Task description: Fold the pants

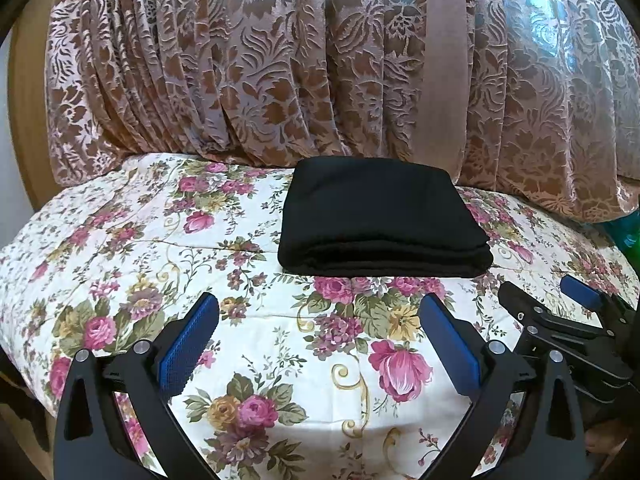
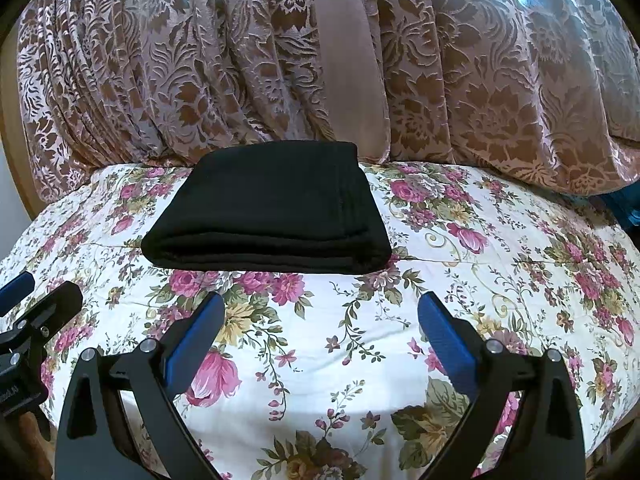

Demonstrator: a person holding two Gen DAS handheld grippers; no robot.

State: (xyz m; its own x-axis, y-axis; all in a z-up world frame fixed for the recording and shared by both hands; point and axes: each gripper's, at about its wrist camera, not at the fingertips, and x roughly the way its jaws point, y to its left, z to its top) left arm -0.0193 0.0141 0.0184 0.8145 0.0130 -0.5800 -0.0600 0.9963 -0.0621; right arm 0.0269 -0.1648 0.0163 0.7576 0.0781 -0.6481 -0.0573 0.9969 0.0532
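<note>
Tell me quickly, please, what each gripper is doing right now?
Left gripper: open, holding nothing.
Right gripper: open, holding nothing.
Folded black pants lie untouched.

Black hand-held gripper [image 1: 318, 312], blue ribbed pads [image 1: 188, 344], silver screws.

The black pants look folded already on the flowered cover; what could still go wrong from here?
1. The folded black pants show several loose layers at their near edge; a bump from the open left gripper or right gripper might spread them.
2. They lie near the patterned curtain, which hangs down onto the floral bedspread; moving that drape could perhaps drag the stack.
</note>
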